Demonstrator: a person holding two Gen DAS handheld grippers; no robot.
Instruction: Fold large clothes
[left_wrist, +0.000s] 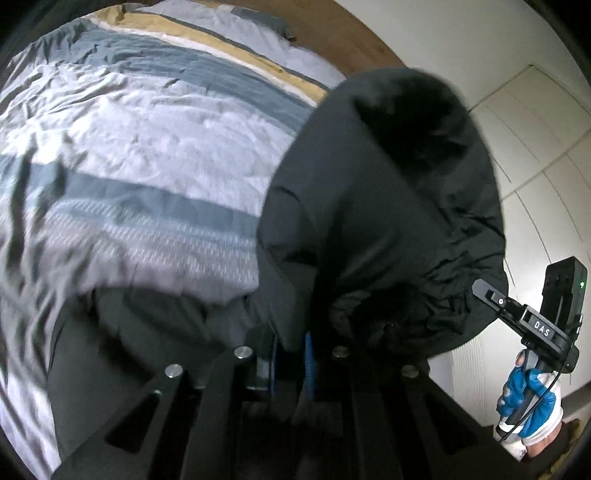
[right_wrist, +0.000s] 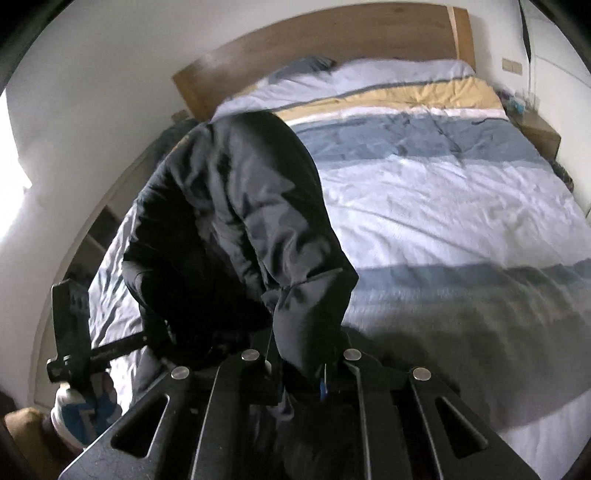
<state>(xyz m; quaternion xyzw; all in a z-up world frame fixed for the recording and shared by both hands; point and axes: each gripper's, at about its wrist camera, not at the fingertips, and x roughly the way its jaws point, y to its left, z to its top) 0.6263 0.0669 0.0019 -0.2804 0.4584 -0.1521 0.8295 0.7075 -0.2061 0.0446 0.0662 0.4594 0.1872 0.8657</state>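
A large black padded jacket (left_wrist: 380, 206) hangs in the air above the bed, held up by both grippers. My left gripper (left_wrist: 291, 350) is shut on its fabric, with blue pads showing at the pinch. The jacket also shows in the right wrist view (right_wrist: 240, 221), where my right gripper (right_wrist: 303, 373) is shut on its lower edge. The right tool with its gloved hand shows in the left view (left_wrist: 532, 332), at the jacket's right side. The left tool shows in the right view (right_wrist: 74, 343), at the jacket's left. The jacket's far side is hidden.
The bed (right_wrist: 443, 206) has a striped duvet in pale blue, grey-blue, white and yellow (left_wrist: 129, 147). A wooden headboard (right_wrist: 332, 40) stands at the far end. A bedside table (right_wrist: 539, 133) is at the right. White wardrobe doors (left_wrist: 535, 140) stand beside the bed.
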